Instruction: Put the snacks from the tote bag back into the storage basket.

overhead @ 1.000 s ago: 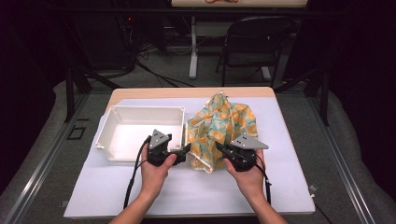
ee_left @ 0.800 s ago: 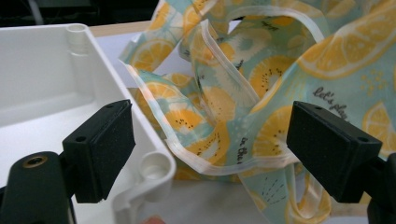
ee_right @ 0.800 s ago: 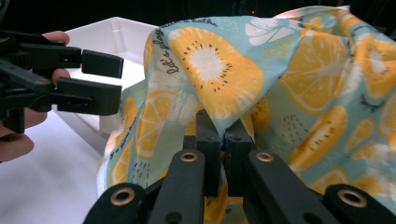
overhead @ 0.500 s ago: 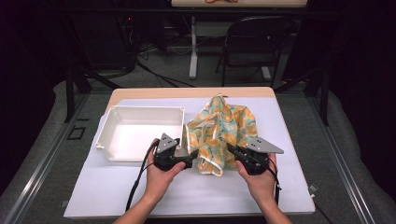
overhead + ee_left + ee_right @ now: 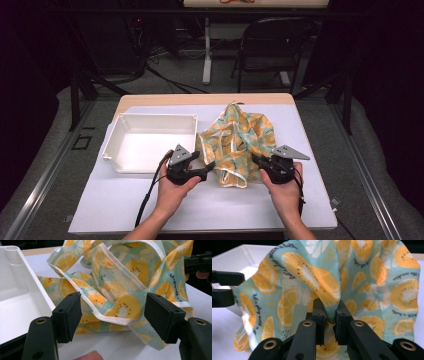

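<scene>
Cloth: my fruit-print cloth (image 5: 240, 142) lies crumpled on the table, just right of the white tray (image 5: 150, 142).
Right gripper (image 5: 329, 323): clenched on a fold.
Left gripper (image 5: 112, 315): jaws apart, just been closing, hem between them untouched, dead ahead.

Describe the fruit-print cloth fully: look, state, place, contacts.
The cloth is thin teal fabric printed with orange slices and kiwi-like fruit, edged in white binding. It lies crumpled in a raised heap on the white table cover, right of the white tray. The right claw pinches a fold; the left claw is open, its pads either side of a bound edge, having just been closing.
</scene>
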{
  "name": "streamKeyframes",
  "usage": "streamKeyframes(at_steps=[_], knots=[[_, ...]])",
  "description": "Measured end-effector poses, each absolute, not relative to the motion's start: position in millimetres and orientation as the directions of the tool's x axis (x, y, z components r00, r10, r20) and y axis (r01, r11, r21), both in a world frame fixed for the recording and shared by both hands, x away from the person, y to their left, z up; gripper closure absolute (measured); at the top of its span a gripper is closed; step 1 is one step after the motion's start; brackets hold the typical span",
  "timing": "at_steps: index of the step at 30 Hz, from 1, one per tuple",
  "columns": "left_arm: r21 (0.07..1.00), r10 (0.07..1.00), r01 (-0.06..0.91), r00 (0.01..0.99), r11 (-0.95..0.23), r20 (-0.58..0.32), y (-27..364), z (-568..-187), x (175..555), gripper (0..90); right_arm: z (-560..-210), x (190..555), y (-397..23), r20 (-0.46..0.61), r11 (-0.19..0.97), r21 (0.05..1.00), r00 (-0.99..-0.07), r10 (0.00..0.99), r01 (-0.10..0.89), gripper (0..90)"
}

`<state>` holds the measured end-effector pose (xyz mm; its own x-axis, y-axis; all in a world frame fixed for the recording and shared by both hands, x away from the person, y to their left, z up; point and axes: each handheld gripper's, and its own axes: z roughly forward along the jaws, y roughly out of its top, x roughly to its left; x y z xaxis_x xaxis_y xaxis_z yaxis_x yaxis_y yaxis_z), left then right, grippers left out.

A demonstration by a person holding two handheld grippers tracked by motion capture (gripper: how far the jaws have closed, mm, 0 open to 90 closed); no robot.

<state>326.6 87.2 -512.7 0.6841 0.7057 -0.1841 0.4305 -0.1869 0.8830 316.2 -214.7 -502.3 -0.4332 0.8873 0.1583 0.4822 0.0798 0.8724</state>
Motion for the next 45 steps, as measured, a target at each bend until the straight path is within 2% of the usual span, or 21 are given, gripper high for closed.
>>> streamKeyframes(at_steps=[8, 11, 12, 13, 14, 15, 17, 21, 25, 28, 29, 34, 35, 36, 37, 38, 39, 40, 42, 44, 45], knots=[[0.878, 0.664, 0.395, 0.737, -0.272, -0.126, 71.3, -517.0, 320.2, 31.5, -501.7, 316.0, -216.0, 0.161, 0.073, 0.876, -0.431, 0.888, 0.478, 81.6], [0.881, 0.643, 0.377, 0.757, -0.286, -0.116, 69.5, -517.9, 319.1, 52.1, -500.1, 315.1, -217.1, 0.159, 0.074, 0.88, -0.436, 0.886, 0.47, 80.9], [0.881, 0.632, 0.376, 0.765, -0.289, -0.119, 69.5, -517.5, 319.2, 67.0, -498.0, 314.0, -217.5, 0.165, 0.063, 0.888, -0.443, 0.881, 0.455, 79.2], [0.881, 0.625, 0.375, 0.771, -0.289, -0.123, 69.6, -517.3, 319.3, 67.0, -498.0, 314.0, -217.5, 0.165, 0.063, 0.888, -0.443, 0.881, 0.455, 79.2], [0.879, 0.616, 0.375, 0.778, -0.293, -0.127, 69.6, -516.6, 319.3, 73.4, -496.9, 313.4, -217.4, 0.169, 0.057, 0.892, -0.448, 0.878, 0.449, 77.7], [0.88, 0.611, 0.37, 0.782, -0.297, -0.123, 69.4, -516.0, 319.4, 83.9, -492.2, 310.9, -217.8, 0.166, 0.047, 0.904, -0.451, 0.877, 0.425, 71.1], [0.883, 0.611, 0.369, 0.782, -0.289, -0.127, 69.4, -514.3, 318.5, 88.5, -488.3, 308.7, -218.5, 0.159, 0.045, 0.914, -0.457, 0.875, 0.403, 67.8], [0.893, 0.598, 0.352, 0.791, -0.279, -0.125, 70.0, -504.2, 316.9, 90.0, -458.1, 290.1, -218.3, 0.083, 0.049, 0.97, -0.512, 0.855, 0.237, 61.5], [0.911, 0.586, 0.324, 0.802, -0.257, -0.12, 67.9, -490.1, 313.2, 90.0, -447.8, 282.2, -207.8, 0.058, 0.08, 0.977, -0.602, 0.796, 0.199, 56.9], [0.921, 0.581, 0.303, 0.806, -0.244, -0.112, 65.5, -481.5, 308.7, 90.0, -447.5, 280.7, -189.9, 0.031, 0.142, 0.969, -0.671, 0.741, 0.202, 43.4], [0.924, 0.596, 0.299, 0.796, -0.238, -0.104, 64.5, -479.3, 306.7, 90.0, -451.9, 282.2, -178.9, -0.004, 0.198, 0.959, -0.691, 0.723, 0.202, 33.9], [0.93, 0.567, 0.306, 0.812, -0.205, -0.142, 66.6, -470.4, 304.4, 90.0, -463.5, 285.6, -164.0, -0.084, 0.31, 0.927, -0.689, 0.72, 0.211, 25.6], [0.933, 0.568, 0.305, 0.81, -0.192, -0.148, 66.3, -469.5, 303.8, 90.0, -465.8, 285.8, -161.4, -0.106, 0.33, 0.921, -0.684, 0.722, 0.205, 27.7], [0.931, 0.544, 0.306, 0.825, -0.199, -0.155, 67.5, -468.6, 304.3, 90.0, -468.1, 285.4, -158.9, -0.138, 0.347, 0.918, -0.666, 0.733, 0.192, 34.4], [0.935, 0.557, 0.301, 0.817, -0.19, -0.15, 66.5, -468.4, 303.2, 90.0, -469.0, 285.1, -157.9, -0.155, 0.356, 0.915, -0.65, 0.744, 0.189, 44.6], [0.936, 0.555, 0.299, 0.818, -0.186, -0.151, 66.8, -468.1, 302.8, 87.5, -469.9, 285.5, -158.7, -0.166, 0.357, 0.914, -0.628, 0.76, 0.191, 64.6], [0.938, 0.556, 0.298, 0.817, -0.178, -0.154, 67.3, -468.2, 302.7, 87.5, -469.9, 285.5, -158.7, -0.166, 0.357, 0.914, -0.628, 0.76, 0.191, 64.6], [0.939, 0.556, 0.297, 0.817, -0.174, -0.155, 68.5, -468.1, 302.8, 83.8, -469.7, 286.0, -160.8, -0.154, 0.343, 0.919, -0.625, 0.765, 0.193, 73.1], [0.945, 0.569, 0.289, 0.808, -0.155, -0.154, 70.9, -468.7, 303.4, 69.9, -467.6, 286.7, -167.7, -0.126, 0.302, 0.932, -0.607, 0.785, 0.198, 82.5], [0.948, 0.586, 0.286, 0.796, -0.142, -0.152, 74.8, -470.3, 305.1, 61.7, -462.8, 287.5, -184.4, -0.045, 0.192, 0.96, -0.565, 0.824, 0.203, 86.1], [0.948, 0.603, 0.29, 0.782, -0.129, -0.157, 76.2, -471.5, 306.0, 61.7, -462.8, 287.5, -184.4, -0.045, 0.192, 0.96, -0.565, 0.824, 0.203, 86.1]])
